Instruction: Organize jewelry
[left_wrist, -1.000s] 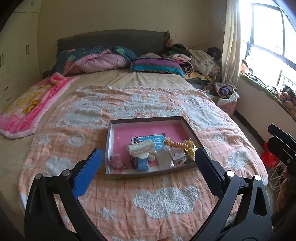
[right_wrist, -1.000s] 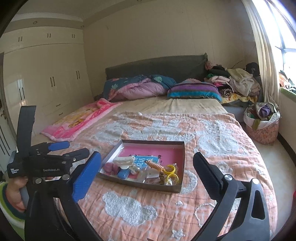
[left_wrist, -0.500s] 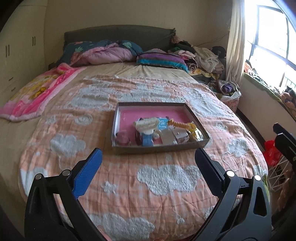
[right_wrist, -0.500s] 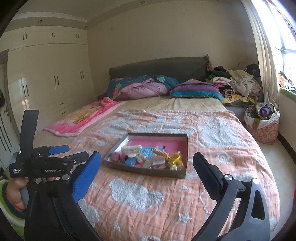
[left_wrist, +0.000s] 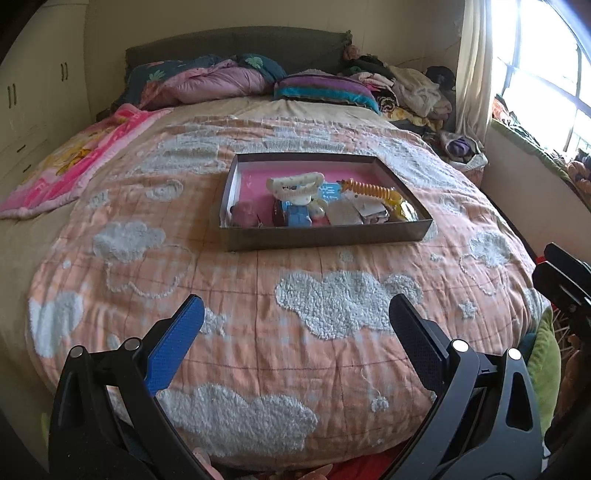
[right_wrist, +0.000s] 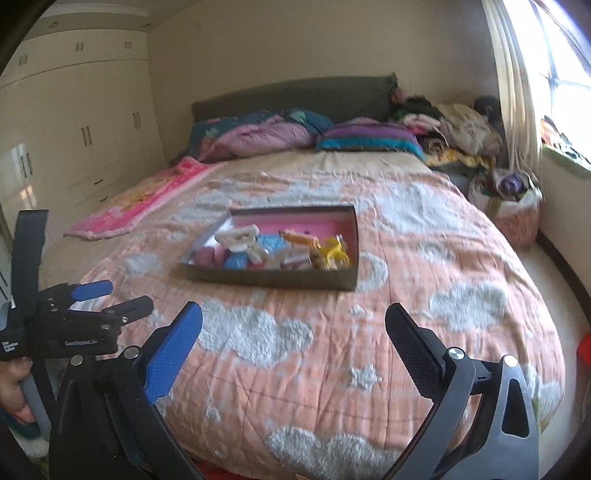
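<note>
Tongs on both sides stand wide and carry nothing: your left tongs (left_wrist: 295, 347) hover over the near edge of the bed, and your right tongs (right_wrist: 293, 349) hover over the same edge a little further to the right. From the right wrist view you can see your left tongs (right_wrist: 107, 295) low at the left, also parted, with your hand (right_wrist: 13, 391) wrapped around the grey handle beneath them.

The jewelry tray (left_wrist: 325, 240), a shallow dark box with a pink floor, sits on the peach cloud-patterned quilt (left_wrist: 332, 306) in the middle of the bed, well apart from both sets of tongs. Its contents crowd the near half: a cream hair claw (left_wrist: 295, 182) lies on top toward the middle, a blue clip (left_wrist: 299, 216) just in front of it, a pink piece (left_wrist: 244, 214) in the near left corner, an orange spiral band (left_wrist: 365, 189) stretching to the right, and a yellow ring (left_wrist: 397, 201) against the right wall. A blue card (left_wrist: 330, 191) lies flat under the claw and the spiral. The far half of the pink floor is bare.

Beyond the tray you have a pink blanket (left_wrist: 66, 166) at the left of the bed and pillows (left_wrist: 325, 88) against the dark headboard
</note>
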